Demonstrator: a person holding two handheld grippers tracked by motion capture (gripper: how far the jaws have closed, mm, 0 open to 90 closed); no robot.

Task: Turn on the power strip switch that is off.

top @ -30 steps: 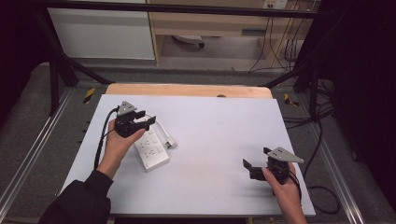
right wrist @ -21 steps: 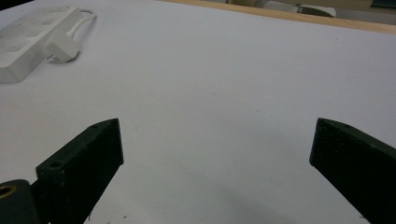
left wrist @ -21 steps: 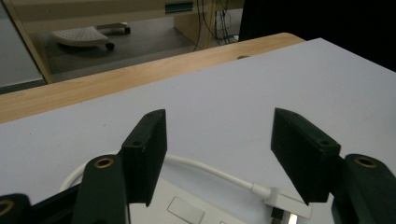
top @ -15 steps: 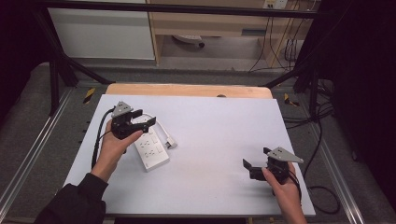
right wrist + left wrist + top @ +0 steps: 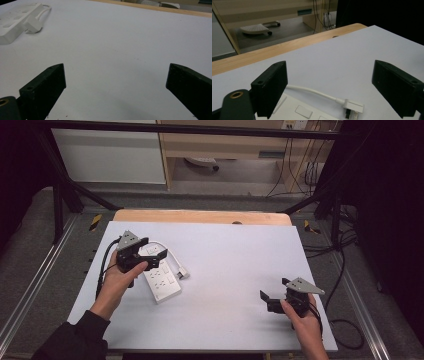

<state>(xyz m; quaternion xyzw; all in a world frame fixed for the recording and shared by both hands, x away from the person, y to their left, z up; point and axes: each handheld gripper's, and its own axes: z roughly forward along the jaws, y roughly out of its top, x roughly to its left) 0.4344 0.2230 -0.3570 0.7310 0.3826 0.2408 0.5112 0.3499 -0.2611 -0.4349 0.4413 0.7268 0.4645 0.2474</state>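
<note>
Near the worktop's left edge, the power strip (image 5: 159, 276) lay flat, plug (image 5: 354, 108) beside it. Left gripper (image 5: 145, 255) hovered above it, jaws just opened wide, nothing between. Right gripper (image 5: 272, 292) sat wide and empty near the front right corner.

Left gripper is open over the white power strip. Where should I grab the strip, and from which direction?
Take the power strip across its narrow width at mid-length, coming straight down with the left gripper. It lies flat on the table, so only its long side edges offer parallel faces. Stay clear of the far end, where the cord loops to the plug beside it.
</note>
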